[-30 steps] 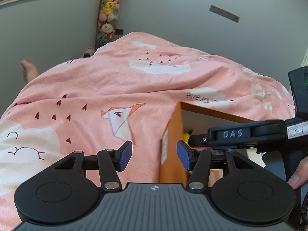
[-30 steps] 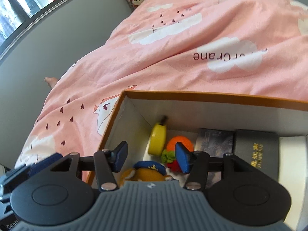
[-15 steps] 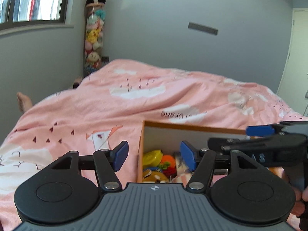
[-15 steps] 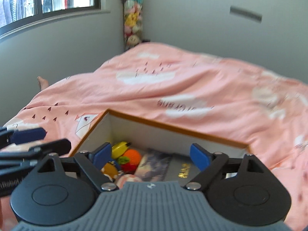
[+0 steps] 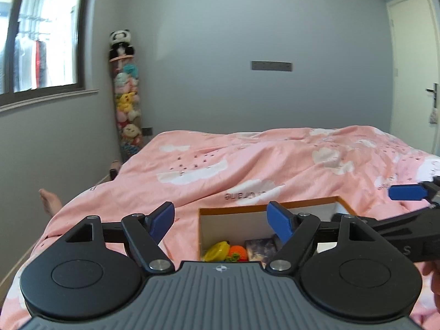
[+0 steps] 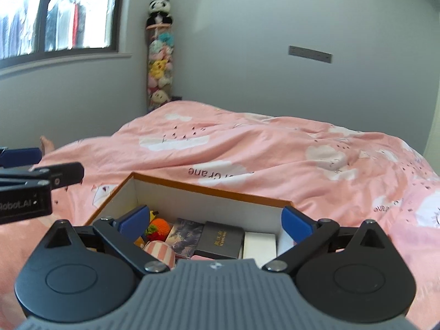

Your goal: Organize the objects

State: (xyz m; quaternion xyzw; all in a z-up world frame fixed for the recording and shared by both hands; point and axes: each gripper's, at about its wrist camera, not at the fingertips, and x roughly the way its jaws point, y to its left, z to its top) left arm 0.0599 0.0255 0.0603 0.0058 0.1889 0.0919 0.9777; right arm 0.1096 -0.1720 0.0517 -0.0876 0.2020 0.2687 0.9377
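Resting on the pink quilt (image 6: 275,148), an open rectangular box (image 6: 209,192) with an orange rim and smooth white inner walls sits near both cameras, the quilt's soft folds printed with white clouds and small dark marks. The left gripper (image 5: 221,220) hovers at the near left of the box, its jaws spread wide after just having been opening, with nothing between the flat blue pads (image 5: 280,224). The right gripper (image 6: 216,221) hovers over the near edge of the box, its jaws likewise set far apart after just having been opening, and nothing is clamped. Inside the box, from left to right in the right wrist view, lie a yellow rounded item (image 5: 217,250), an orange knitted ball (image 6: 159,227) with a green tuft, a glossy booklet (image 6: 185,235), a flat black case (image 6: 221,239) with gold lettering, and a plain white block (image 6: 260,244). A pink-and-white striped rounded item (image 6: 161,253) sits at the near side, touching the booklet. At the far left corner of the room, a tall clear tube (image 5: 128,110) packed with plush toys stands upright, topped by a panda plush (image 5: 120,42). A bare foot (image 5: 49,202) shows beyond the left edge of the quilt.
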